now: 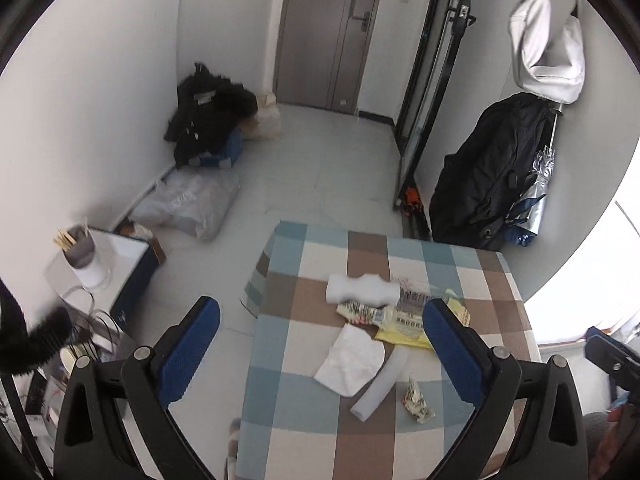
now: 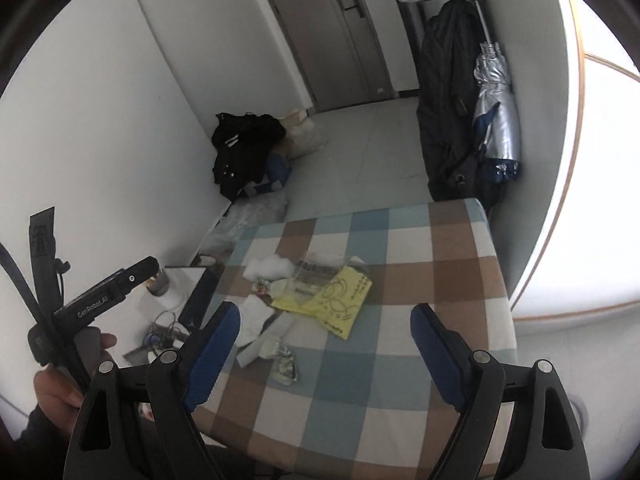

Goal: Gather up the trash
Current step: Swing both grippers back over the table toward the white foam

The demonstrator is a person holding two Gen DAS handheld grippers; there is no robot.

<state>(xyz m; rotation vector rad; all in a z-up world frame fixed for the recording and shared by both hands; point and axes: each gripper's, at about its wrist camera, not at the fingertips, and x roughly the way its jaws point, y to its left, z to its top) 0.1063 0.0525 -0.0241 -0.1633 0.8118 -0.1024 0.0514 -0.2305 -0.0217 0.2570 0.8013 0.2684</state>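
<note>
left gripper [image 1: 320, 344] jaws wide | above trash [image 1: 384, 320] | checked table [image 1: 304, 432]

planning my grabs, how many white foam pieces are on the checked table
2. A foam block lies at the far end of the trash pile, beside the printed wrappers. A foam strip lies nearer, partly under the white tissue. More may hide under the yellow bag.

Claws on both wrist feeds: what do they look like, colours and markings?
The left claw and right claw match: black angular plastic arms with silver rivets and blue textured pads. The right feed shows the left unit's body printed "GenRobot.AI".
</note>
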